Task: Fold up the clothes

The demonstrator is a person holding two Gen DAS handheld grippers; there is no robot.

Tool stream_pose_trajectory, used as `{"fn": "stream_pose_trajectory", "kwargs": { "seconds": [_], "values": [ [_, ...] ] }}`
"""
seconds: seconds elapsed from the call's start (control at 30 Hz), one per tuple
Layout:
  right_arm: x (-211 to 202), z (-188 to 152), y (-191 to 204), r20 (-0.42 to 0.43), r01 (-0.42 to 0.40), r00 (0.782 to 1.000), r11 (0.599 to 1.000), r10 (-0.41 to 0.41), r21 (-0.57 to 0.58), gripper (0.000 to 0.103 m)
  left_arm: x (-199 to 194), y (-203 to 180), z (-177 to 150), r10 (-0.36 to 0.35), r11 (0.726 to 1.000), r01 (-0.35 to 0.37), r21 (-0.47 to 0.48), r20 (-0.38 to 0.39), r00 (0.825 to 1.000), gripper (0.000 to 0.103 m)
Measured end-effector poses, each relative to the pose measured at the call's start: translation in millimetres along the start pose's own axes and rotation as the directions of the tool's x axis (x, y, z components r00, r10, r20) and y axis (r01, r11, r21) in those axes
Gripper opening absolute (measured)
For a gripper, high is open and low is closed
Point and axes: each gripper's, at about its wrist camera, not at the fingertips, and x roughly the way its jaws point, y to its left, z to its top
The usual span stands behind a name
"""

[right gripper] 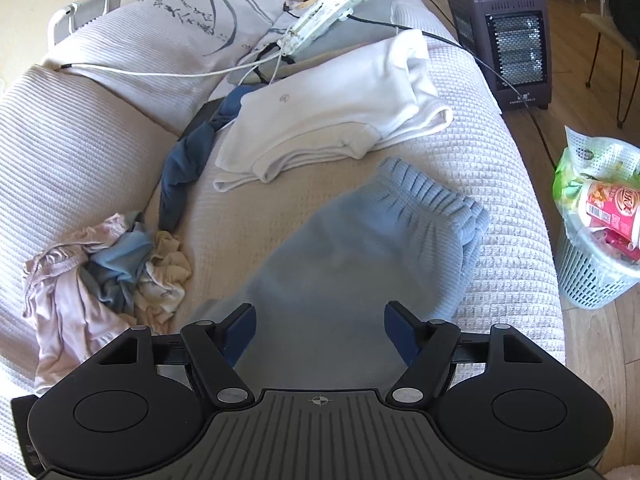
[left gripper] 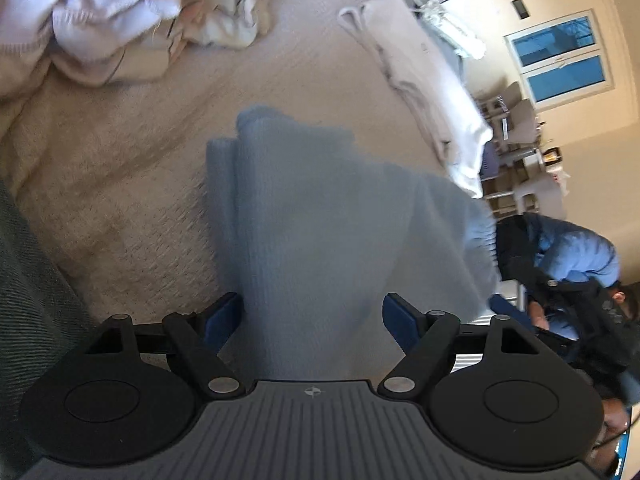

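Light blue trousers (right gripper: 360,256) fill the near foreground of both wrist views, lying on the cream-covered sofa (right gripper: 460,92). Each claw, left claw (left gripper: 313,316) and right claw (right gripper: 320,330), stands wide with the blue fabric running between its pads; whether the pads press it I cannot tell. Beyond lie a folded white garment (right gripper: 332,120) and, at near left, a crumpled heap of clothes (right gripper: 104,264). Right of the sofa, a plastic basket (right gripper: 588,276) holds wrappers and a pink cup (right gripper: 612,204).
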Motion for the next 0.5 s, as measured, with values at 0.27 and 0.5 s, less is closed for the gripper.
{"fn": "stream_pose_trajectory", "kwargs": {
  "seconds": [0.27,0.5],
  "values": [
    [-2.7,-0.4,0.6,0.012,0.011,1.000,1.000,-0.011,-0.002,0.073,9.7,8.9,-0.8,-0.010,1.000,0.009,-0.024,-0.005,1.000,0.075],
    [-1.6,-0.8,4.1,0.004,0.026,1.000,0.999,-0.026,-0.021,0.073,12.0,9.1,0.1,-0.024,0.999,0.024,-0.033,0.004,1.000,0.068]
  ]
}}
